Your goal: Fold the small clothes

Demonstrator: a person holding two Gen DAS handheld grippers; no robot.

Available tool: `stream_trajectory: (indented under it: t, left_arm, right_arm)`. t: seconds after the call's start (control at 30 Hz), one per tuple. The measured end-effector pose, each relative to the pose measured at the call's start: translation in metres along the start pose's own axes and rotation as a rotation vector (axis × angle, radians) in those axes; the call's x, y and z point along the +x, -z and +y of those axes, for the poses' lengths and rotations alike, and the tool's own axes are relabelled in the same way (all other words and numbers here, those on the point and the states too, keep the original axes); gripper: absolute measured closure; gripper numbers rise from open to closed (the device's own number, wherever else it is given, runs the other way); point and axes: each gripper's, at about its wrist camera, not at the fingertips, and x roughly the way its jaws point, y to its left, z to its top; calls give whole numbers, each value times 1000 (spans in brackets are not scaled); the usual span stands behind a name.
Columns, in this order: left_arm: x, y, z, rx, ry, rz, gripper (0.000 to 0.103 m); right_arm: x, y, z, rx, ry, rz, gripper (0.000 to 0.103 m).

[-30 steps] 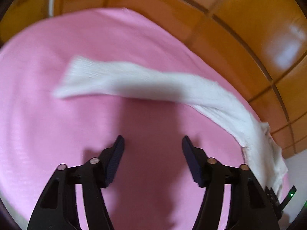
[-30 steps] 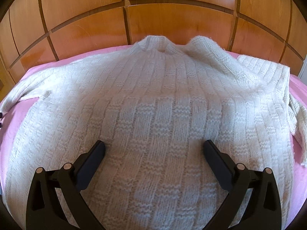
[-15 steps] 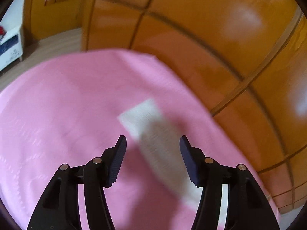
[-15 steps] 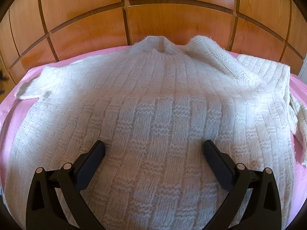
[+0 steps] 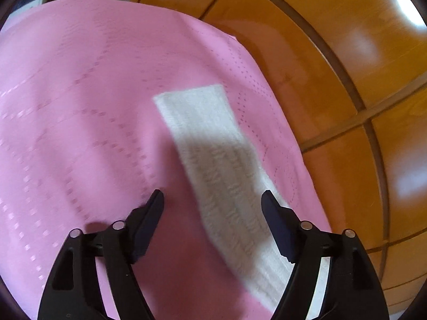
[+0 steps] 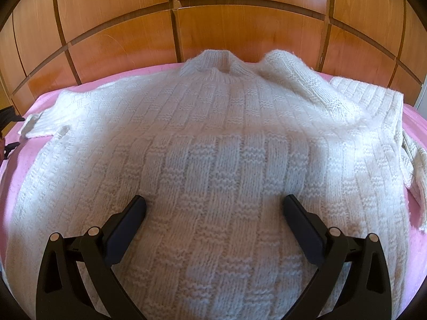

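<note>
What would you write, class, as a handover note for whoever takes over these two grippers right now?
Left gripper: jaws closing above the sleeve, nothing gripped.
Right gripper: open over the sweater body, holding nothing.
Sweater lies flat, front up, on the pink sheet, collar toward the wooden panels.
Done: sweater spread flat.
Left: probably grasp the sleeve, fold it in, then the rest.

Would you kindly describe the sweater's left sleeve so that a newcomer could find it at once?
Start at the pink bedspread below the wooden panels. A narrow white knitted strip lies flat on it: the sleeve, running from its squared cuff down between the left gripper's closing fingers. Unlike the sweater's broad body, it is slim, ribbed and alone on pink.
</note>
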Motion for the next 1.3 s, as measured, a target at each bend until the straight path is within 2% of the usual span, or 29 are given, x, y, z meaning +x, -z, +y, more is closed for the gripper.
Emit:
stream_trajectory:
  t: [0.07,0.1,0.2,0.3,0.37,0.43,0.53,0.57,0.6,0.67,0.7,0.77,0.93,1.03,1.13,1.17,1.2,1.23,1.27,1.3]
  left_arm:
    - [3,0,0,58,-27,47,99]
    - [-1,1,3,63,-50,35,99]
    - [-34,7,24,38,-16,-41,100]
    - [-70,20,51,30,-33,-102,100]
    - [-81,33,70,19,-70,-101,101]
    - [-79,44,76,62,-165,-100,103]
    - [-91,53,84,16,-128,-80,103]
    - [-96,56,84,5,-105,-64,94]
    - [-106,64,83,-3,-40,-41,73]
    - [-123,83,76,7,63,-38,49]
    - [-132,98,66,51,118,-21,47]
    - [-138,123,50,129,201,42,47]
    - [-151,217,12,365,385,270,47]
    - [-156,268,2,480,410,370,47]
    - [-154,308,0,548,407,446,47]
    - [-152,319,0,565,399,463,50]
    - [-151,325,0,575,389,464,64]
    - [-147,330,-3,590,376,462,73]
    - [-148,336,-4,609,369,467,90]
    - [-150,340,-4,616,366,470,92]
  right_arm:
    - [0,0,-1,1,-2,-1,2]
    - [0,0,-1,1,-2,0,2]
    - [0,0,-1,1,-2,-1,2]
    - [0,1,-1,2,-1,-2,2]
    - [0,1,-1,2,-2,-3,2]
    - [0,1,-1,1,0,-3,2]
    - [-1,1,-1,3,-2,-4,2]
    - [-1,1,-1,4,-3,-4,2]
    - [-1,1,-1,4,-4,-4,2]
    - [-2,1,-2,6,-6,-6,2]
    - [-2,1,-2,8,-8,-7,2]
    - [-3,1,-3,12,-15,-7,2]
    - [-19,7,-6,-13,-16,12,2]
    - [-44,17,-23,-19,8,-3,2]
    - [-78,31,-62,41,49,-37,2]
    - [-87,36,-76,70,62,-41,2]
    - [-96,43,-91,100,79,-41,2]
    - [-106,52,-108,135,96,-34,2]
    - [-114,62,-122,164,96,-21,2]
    - [-118,69,-129,185,80,-6,2]
